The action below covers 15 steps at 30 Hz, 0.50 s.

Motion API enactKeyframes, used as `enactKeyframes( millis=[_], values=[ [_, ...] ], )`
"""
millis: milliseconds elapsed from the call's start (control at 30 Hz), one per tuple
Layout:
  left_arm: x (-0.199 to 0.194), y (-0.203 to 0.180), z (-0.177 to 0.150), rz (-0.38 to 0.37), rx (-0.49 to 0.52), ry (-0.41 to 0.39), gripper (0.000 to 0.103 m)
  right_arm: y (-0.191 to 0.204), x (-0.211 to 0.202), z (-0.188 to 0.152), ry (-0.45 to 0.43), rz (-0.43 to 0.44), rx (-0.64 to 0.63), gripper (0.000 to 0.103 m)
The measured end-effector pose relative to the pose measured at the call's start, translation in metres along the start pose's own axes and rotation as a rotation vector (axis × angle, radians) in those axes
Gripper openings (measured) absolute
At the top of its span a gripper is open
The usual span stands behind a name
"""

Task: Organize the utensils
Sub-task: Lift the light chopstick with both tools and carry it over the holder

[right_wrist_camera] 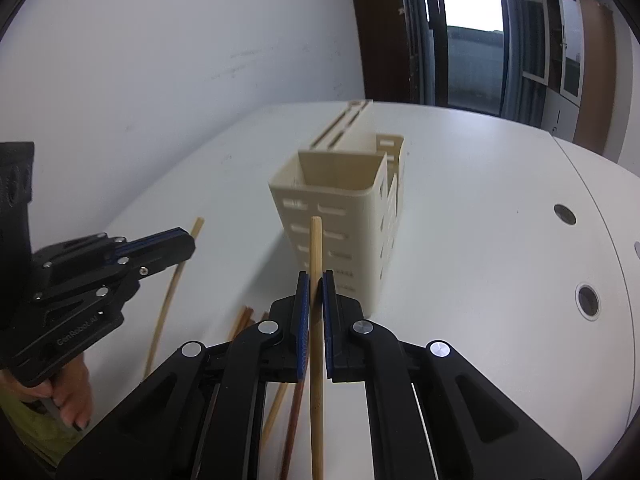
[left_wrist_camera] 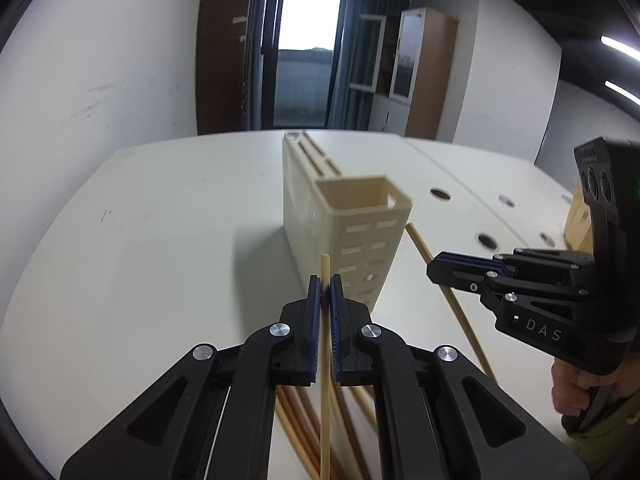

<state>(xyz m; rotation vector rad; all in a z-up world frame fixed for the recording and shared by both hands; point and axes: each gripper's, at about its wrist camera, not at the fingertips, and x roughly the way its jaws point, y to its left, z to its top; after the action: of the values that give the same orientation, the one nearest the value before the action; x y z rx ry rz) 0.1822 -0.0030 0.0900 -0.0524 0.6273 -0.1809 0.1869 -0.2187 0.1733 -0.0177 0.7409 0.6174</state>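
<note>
A cream slotted utensil holder (left_wrist_camera: 352, 224) stands upright on the white table (left_wrist_camera: 160, 240); it also shows in the right wrist view (right_wrist_camera: 340, 216). My left gripper (left_wrist_camera: 325, 284) is shut on a pale chopstick (left_wrist_camera: 325, 400), whose tip rises just in front of the holder. My right gripper (right_wrist_camera: 316, 280) is shut on a bamboo chopstick (right_wrist_camera: 316, 360) that points up toward the holder's open compartment. Each gripper shows in the other's view: the right one (left_wrist_camera: 436, 270) beside the holder's right, the left one (right_wrist_camera: 188, 244) to its left.
Several loose chopsticks (left_wrist_camera: 304, 420) lie on the table under my left gripper, also seen in the right wrist view (right_wrist_camera: 240, 324). One long chopstick (left_wrist_camera: 448, 300) lies at the holder's right. Round cable holes (right_wrist_camera: 588, 300) dot the table. A wall stands behind.
</note>
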Motion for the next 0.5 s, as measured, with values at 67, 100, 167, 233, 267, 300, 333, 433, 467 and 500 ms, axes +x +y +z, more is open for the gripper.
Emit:
enactKeyframes(
  millis=[67,100,167,233,267,300,333,433,467,500],
  values=[
    [-0.003,-0.003,0.008,-0.012,-0.005,-0.043,0.004,-0.006,-0.022,0.01,-0.041,0.005,0.008,0.007],
    [-0.002,-0.006,0.011,-0.017,-0.008,-0.067,0.004,-0.006,-0.023,0.013,-0.062,0.007,0.01,0.007],
    [-0.004,0.0,0.018,-0.037,-0.018,-0.116,0.004,-0.007,-0.019,0.016,-0.104,0.012,0.02,0.007],
    [-0.008,-0.002,0.027,-0.056,-0.02,-0.174,0.004,-0.012,-0.026,0.023,-0.152,0.015,0.033,0.007],
    [-0.013,0.001,0.031,-0.063,-0.018,-0.196,0.004,-0.013,-0.023,0.026,-0.17,0.011,0.037,0.007],
    [-0.014,-0.001,0.035,-0.07,-0.015,-0.23,0.004,-0.014,-0.024,0.03,-0.191,0.009,0.041,0.007],
    [-0.014,-0.003,0.037,-0.074,-0.013,-0.255,0.004,-0.014,-0.021,0.031,-0.213,0.013,0.043,0.007],
    [-0.017,-0.009,0.045,-0.072,-0.003,-0.345,0.004,-0.005,0.009,0.022,-0.269,0.004,0.036,0.007],
    [-0.02,-0.01,0.047,-0.069,0.0,-0.377,0.004,-0.004,0.018,0.022,-0.29,-0.001,0.034,0.007],
    [-0.022,-0.01,0.05,-0.069,0.002,-0.419,0.004,-0.003,0.022,0.024,-0.304,-0.01,0.028,0.007]
  ],
)
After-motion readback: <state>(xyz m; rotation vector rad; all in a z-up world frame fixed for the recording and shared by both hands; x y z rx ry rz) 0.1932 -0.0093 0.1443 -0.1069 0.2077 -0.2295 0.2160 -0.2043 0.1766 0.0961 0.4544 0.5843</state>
